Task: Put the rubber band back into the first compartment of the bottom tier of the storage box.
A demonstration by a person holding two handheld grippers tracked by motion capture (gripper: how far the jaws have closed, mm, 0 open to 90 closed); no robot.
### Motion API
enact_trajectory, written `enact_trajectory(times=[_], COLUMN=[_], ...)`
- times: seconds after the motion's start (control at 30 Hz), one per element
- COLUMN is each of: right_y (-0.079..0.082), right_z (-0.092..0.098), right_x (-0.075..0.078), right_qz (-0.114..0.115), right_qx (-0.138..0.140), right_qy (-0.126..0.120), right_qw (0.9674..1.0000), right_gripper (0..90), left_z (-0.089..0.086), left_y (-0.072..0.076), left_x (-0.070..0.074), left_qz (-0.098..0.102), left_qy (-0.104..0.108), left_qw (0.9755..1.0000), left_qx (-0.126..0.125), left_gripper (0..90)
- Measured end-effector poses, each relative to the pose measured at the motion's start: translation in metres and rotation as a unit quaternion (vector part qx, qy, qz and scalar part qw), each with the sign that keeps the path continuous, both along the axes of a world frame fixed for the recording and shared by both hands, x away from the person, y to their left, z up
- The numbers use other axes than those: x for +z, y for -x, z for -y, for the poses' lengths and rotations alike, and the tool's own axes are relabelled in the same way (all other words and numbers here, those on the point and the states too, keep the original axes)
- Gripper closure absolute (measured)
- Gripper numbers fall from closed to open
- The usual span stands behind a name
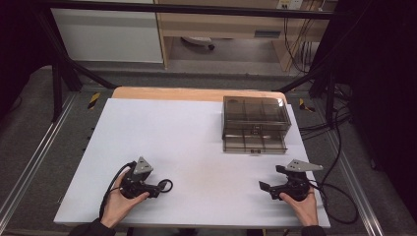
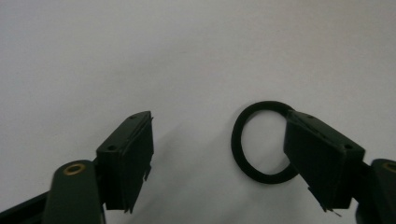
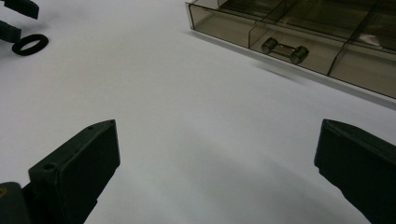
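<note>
Black rubber ring (image 2: 261, 142) lies flat on the white table (image 1: 196, 147), just ahead of the left gripper (image 2: 219, 154), whose parted jaws straddle its edge, likely for pickup; right gripper (image 3: 217, 172) waits wide apart.

Ring (image 2: 261, 142): right-hand arc hidden behind one jaw of the left gripper (image 2: 219, 158); contact with the pad cannot be confirmed.
Drawer box (image 3: 299, 37): cut off by top and right edges in the right gripper view.
Drawer contents: indistinct through the smoky plastic.
Right gripper (image 3: 217, 172): one jaw cropped at the right edge.
</note>
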State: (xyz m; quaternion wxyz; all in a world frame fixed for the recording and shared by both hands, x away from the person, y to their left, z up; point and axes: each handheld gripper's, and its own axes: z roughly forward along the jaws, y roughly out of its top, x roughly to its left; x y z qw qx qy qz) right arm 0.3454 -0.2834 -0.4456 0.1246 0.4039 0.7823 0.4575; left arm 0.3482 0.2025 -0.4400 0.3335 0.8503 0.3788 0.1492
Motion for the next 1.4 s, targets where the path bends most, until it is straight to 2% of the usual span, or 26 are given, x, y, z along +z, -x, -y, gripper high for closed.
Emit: enact_trajectory(times=[0.2,0.23,0.27,0.47,0.6,0.8,1.23,1.4], right_y=[0.0001,0.0001,0.0,-0.0001,0.0,-0.0002,-0.0004,-0.0002], right_z=[0.0001,0.0001,0.0002,-0.0002,-0.0002,-0.0003,-0.0005,-0.0007], right_x=[0.0002,0.0002,0.0001,-0.0002,-0.0001,-0.0003,-0.0006,-0.0006], right_qz=[-0.001,-0.001,0.0,-0.001,-0.002,-0.002,-0.004,-0.006], right_qx=[0.0,0.0,0.0,0.0,0.001,0.001,0.002,0.002], right_qy=[-0.001,-0.001,0.0,-0.001,-0.001,-0.001,0.0,0.0], right_qw=[1.0,1.0,1.0,1.0,1.0,1.0,1.0,1.0], right_gripper=[0.8,0.8,0.8,0.8,0.8,0.8,0.8,0.8], left_z=[0.0037,0.0038,0.004,0.0046,0.0055,0.005,0.0066,0.0062], left_y=[0.0017,0.0019,0.0021,0.0017,0.0022,0.0025,0.0022,0.0016], left_x=[0.0003,0.0003,0.0003,-0.0007,-0.001,0.0,-0.0014,-0.0019], left_qz=[-0.001,-0.004,-0.006,-0.019,-0.024,-0.026,-0.035,-0.035], left_qy=[-0.006,-0.004,-0.002,0.003,0.004,0.01,0.009,0.006], left_qw=[1.0,1.0,1.0,0.9998,0.9997,0.9996,0.9993,0.9993], left_qx=[0.003,0.003,0.004,0.005,0.006,0.007,0.008,0.01], left_gripper=[39.7,39.7,43.8,54.3,58.3,68.9,82.1,84.3])
